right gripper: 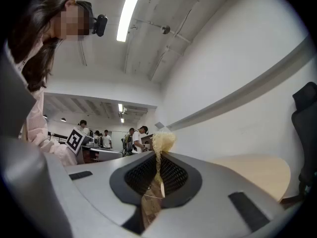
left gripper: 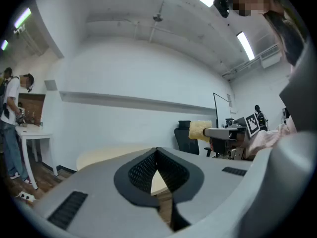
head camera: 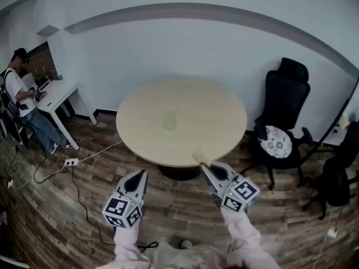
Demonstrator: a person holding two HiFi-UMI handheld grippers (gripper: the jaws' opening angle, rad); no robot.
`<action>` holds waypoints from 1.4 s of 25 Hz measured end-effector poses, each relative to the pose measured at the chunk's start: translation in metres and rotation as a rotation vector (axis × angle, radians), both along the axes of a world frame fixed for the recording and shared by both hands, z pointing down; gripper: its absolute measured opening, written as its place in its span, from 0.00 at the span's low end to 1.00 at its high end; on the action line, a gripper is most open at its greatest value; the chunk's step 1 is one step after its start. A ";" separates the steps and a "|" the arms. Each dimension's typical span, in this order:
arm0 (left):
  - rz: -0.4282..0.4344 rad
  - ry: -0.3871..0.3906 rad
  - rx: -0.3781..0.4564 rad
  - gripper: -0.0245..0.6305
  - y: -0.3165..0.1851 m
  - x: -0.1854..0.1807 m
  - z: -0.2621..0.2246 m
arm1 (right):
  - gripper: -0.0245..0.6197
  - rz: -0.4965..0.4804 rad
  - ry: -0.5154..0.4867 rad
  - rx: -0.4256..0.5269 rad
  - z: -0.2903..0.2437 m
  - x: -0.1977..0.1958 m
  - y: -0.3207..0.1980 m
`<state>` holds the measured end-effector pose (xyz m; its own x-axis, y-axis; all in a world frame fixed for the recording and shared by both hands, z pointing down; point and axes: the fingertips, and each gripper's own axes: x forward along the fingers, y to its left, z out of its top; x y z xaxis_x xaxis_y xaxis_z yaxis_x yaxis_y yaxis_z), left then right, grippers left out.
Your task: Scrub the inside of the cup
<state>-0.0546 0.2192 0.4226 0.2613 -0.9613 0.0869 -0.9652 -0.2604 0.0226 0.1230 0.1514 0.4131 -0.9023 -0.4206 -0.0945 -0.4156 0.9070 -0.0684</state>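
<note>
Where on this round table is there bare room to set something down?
Nearly all of the round table is bare: free patches lie all round the clear cup near its middle, out to every edge. Only the near edge is busier, where the right gripper holds a yellow sponge by the rim. Black chairs crowd the floor beside it.

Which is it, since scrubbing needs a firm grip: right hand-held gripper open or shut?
Shut on the sponge: the right hand-held gripper pinches it flat.
</note>
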 end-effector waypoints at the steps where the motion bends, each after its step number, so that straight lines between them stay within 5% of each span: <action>1: 0.000 -0.002 0.000 0.04 0.000 0.001 0.000 | 0.08 0.000 0.001 -0.002 0.001 0.001 0.000; 24: -0.089 0.011 -0.025 0.04 0.010 -0.018 0.007 | 0.08 -0.046 -0.004 -0.029 0.004 -0.010 -0.012; 35: -0.100 0.042 -0.056 0.04 -0.037 -0.044 0.025 | 0.08 -0.047 0.009 -0.067 0.018 -0.031 -0.058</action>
